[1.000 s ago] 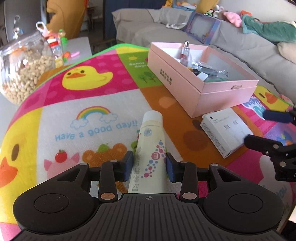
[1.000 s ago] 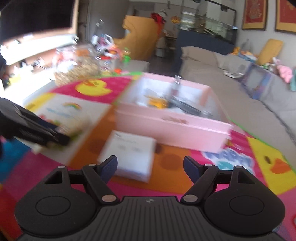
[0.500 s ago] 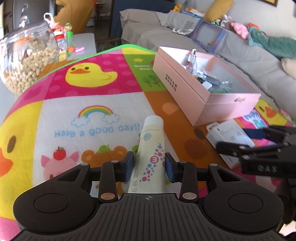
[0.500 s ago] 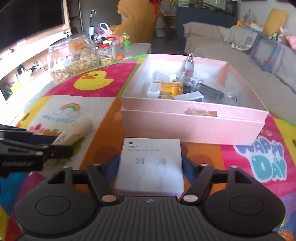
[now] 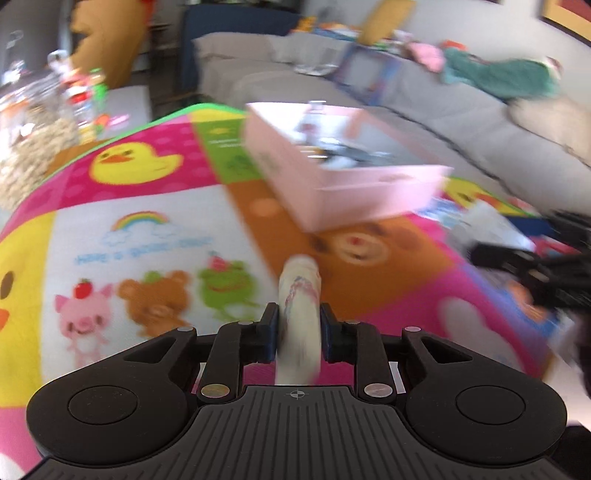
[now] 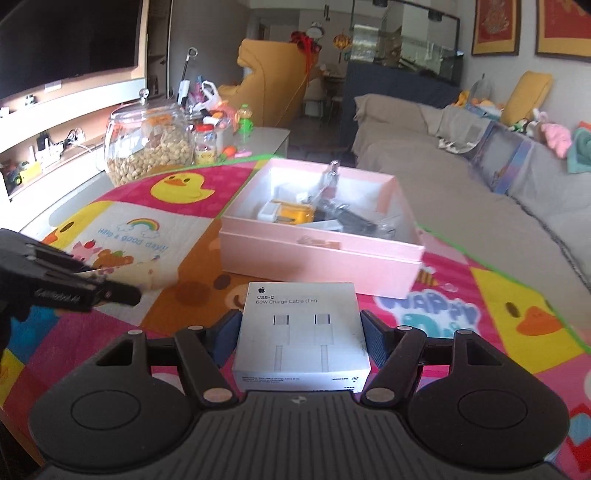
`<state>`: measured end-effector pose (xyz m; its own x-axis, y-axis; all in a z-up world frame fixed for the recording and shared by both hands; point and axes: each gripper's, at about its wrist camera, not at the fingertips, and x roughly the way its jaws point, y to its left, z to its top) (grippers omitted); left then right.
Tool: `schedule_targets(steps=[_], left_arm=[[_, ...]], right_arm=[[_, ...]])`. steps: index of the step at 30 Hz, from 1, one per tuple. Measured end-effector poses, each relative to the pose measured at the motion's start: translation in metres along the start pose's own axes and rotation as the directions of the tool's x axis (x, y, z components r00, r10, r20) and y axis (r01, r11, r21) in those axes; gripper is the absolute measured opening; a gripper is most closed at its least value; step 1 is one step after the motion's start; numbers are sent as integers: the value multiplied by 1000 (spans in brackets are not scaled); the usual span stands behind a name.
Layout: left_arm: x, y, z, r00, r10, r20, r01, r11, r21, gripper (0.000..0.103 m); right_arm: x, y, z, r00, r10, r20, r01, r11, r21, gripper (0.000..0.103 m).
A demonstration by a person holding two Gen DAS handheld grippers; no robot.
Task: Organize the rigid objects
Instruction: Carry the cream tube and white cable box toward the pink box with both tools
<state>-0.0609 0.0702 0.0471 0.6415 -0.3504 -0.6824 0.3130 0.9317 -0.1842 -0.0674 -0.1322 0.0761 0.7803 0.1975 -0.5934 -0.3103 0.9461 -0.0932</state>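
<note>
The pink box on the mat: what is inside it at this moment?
Inside the pink box, the right wrist view shows a yellow item, a white adapter-like piece, a small clear bottle and dark wrapped things. The near wall hides whatever lies under them.

From my feed I look across a living room where a long grey sofa point(image 6: 461, 192) runs down the right side, strewn with cushions and soft toys. A dark television point(image 6: 66, 40) hangs on the left wall above a pale shelf unit point(image 6: 48, 147). Red framed pictures point(image 6: 532, 26) hang on the far wall, and soft daylight fills the room.
</note>
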Motion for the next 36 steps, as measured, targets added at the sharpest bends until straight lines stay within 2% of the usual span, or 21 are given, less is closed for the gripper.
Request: schedule_targets(steps=[4,6,9,11,14,17,19,25,28,29,32,36], left_arm=[[-33,-38,3,998,-46,35,42,992,117,24],[-48,-50,14,995,-61,76,48,987,153,7],[-62,-64,39,987,-73,141,45,981,188,9],[-59,-72,55,986,-47,161,12,977,213,8],[-45,-74,62,995,-39,93,19,978,210,9],[-30,-75,46,996,-87,-18,89,974,206,13],[-19,-80,31,994,-92,-59,103,967,232,16],[21,-87,8,991,58,-117,-17,947,320,18],[31,-90,5,990,22,-137,23,947,319,30],[34,-91,4,989,22,-144,25,947,320,38],[49,-87,2,982,6,-188,45,963,267,39],[53,-79,6,984,-20,-176,56,978,203,39]], right_arm=[[-14,-10,-7,1000,10,26,-11,1000,29,69],[-19,-13,-12,999,12,40,-14,999,38,69],[-24,-19,-19,998,13,60,-16,998,57,69],[-24,-23,-22,998,13,65,-18,997,77,69],[-24,-29,-29,998,7,67,-14,995,98,69],[-23,-32,-35,998,-17,68,10,995,102,69],[-16,-36,-38,999,-27,46,22,993,113,69],[3,-36,-44,999,-24,-30,27,993,111,69],[9,-32,-48,998,-28,-64,34,994,102,71],[12,-31,-49,997,-29,-75,36,995,97,71],[19,-28,-53,994,-32,-105,42,995,91,73],[25,-28,-57,992,-31,-124,44,994,100,74]])
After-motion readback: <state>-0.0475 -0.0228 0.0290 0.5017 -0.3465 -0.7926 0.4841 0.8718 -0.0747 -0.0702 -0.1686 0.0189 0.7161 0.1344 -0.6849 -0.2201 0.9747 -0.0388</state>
